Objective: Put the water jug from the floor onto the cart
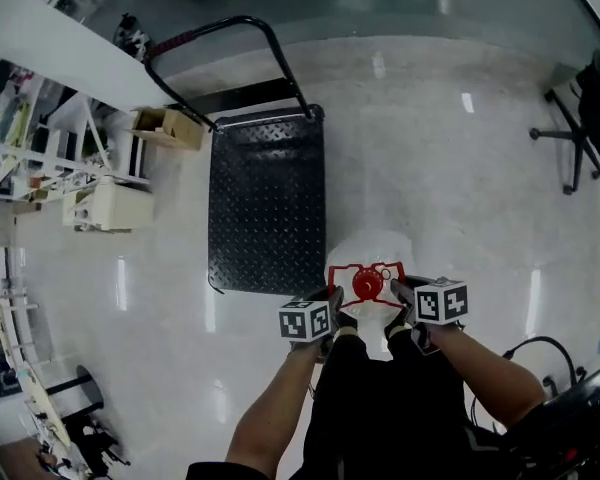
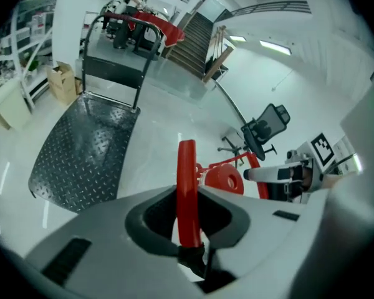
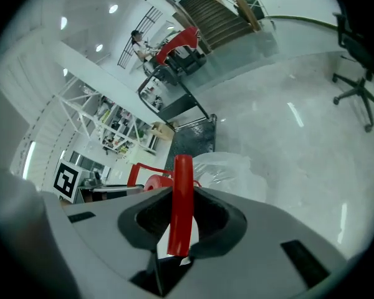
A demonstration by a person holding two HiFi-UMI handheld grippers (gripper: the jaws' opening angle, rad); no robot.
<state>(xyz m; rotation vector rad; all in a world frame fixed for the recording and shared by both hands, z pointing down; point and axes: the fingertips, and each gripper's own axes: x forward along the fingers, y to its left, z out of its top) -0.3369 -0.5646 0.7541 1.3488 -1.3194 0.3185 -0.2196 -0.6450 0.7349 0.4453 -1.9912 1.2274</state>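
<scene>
1. Fingers (image 2: 151, 220) of the left gripper (image 2: 187, 215) were clenched on one upright bar of the red handle (image 2: 187, 173) of the water jug (image 1: 372, 253), the bar standing pinched between the dark pads.
2. Left of and beyond that grip lay the cart (image 1: 265, 203), its black studded deck bare and its push bar at the far end, with a cardboard box (image 1: 167, 126) on the floor (image 1: 450, 198) by the far left corner.
3. Between the two grippers was the clear jug with its red cap (image 1: 366, 285). It was at the cart's near right corner, not set on the deck. Whether it was clear of the floor could not be told.
4. On the jug's right side, the right gripper (image 3: 181, 222) was likewise clamped on the handle's other bar.
5. Far right, an office chair (image 1: 572, 138) stood well apart from the cart and jug.
</scene>
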